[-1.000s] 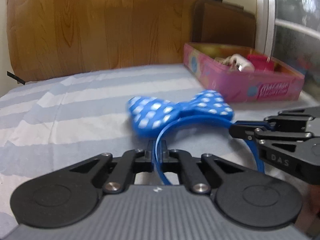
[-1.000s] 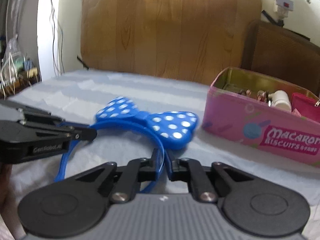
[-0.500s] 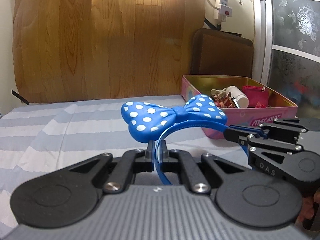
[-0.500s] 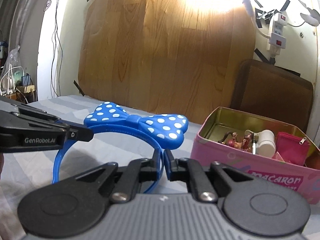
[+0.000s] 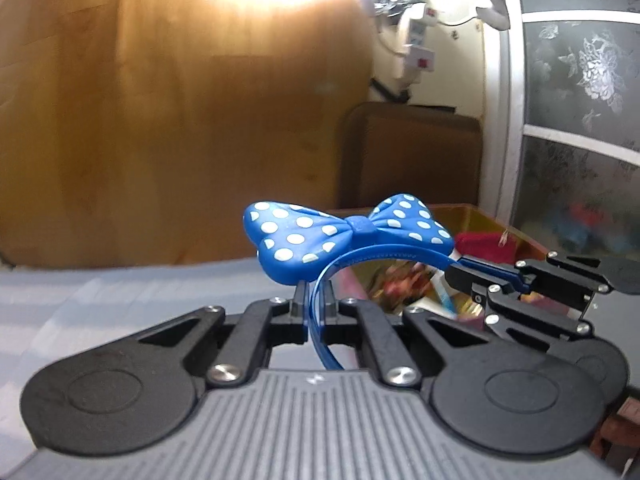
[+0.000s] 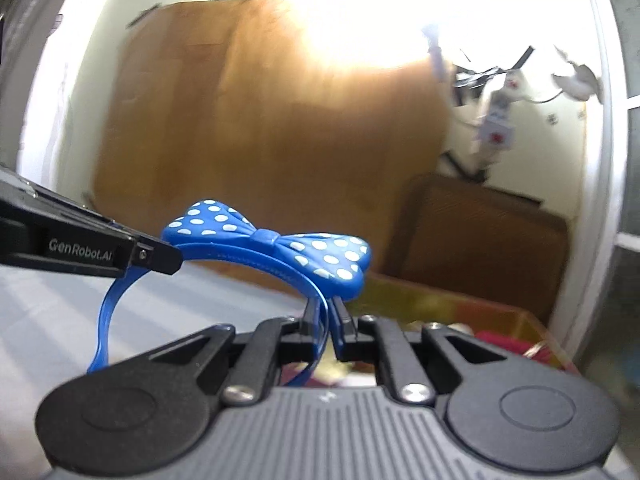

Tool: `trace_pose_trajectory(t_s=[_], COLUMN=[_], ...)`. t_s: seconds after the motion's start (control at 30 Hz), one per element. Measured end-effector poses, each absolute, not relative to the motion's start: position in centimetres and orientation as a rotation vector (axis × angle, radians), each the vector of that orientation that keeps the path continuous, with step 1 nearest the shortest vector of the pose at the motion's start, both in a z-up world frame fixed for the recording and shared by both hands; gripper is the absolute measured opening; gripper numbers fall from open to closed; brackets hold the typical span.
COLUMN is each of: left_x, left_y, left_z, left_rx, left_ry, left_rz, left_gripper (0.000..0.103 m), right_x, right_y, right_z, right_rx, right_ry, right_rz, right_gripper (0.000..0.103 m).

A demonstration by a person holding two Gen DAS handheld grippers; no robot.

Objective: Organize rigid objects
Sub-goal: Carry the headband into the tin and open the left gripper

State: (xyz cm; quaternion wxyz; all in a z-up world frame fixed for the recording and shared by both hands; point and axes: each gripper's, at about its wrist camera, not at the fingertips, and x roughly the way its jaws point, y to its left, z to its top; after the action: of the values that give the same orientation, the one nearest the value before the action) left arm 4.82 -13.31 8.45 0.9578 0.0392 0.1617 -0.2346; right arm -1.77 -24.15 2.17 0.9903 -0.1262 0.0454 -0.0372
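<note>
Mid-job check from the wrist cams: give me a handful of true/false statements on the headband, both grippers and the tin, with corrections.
1. Both grippers clamp the blue headband. True.
2. The headband lies flat on the striped sheet. False: it is held up in the air.
3. The bow is red with stripes. False: blue with white dots.
4. The tin already holds items. True.
5. The left gripper is open. False: shut on the band, like the right gripper.

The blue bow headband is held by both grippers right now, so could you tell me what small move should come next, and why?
Probably lower it into the tin: the headband hangs above the tin's opening, with the left gripper and right gripper each shut on one side of the band.
</note>
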Motion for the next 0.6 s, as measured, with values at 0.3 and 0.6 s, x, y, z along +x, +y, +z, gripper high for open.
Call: trace_pose_trajectory(t_s=[0.3, 0.6], left_x=[9.9, 13.2], left_y=[-23.7, -27.4], left_z=[8.4, 4.9], left_rx=[0.093, 0.105], left_ry=[0.383, 0.533], left_rz=[-0.566, -0.521], left_gripper=[0.006, 0.046], right_x=[2.7, 7.3], right_y=[-32.6, -36.3], right_z=[3.4, 1.0], right_rx=[-0.269, -0.290], right_ry=[0.100, 0.248], right_rz=[-0.259, -0.286], right_gripper=[0.009, 0.036])
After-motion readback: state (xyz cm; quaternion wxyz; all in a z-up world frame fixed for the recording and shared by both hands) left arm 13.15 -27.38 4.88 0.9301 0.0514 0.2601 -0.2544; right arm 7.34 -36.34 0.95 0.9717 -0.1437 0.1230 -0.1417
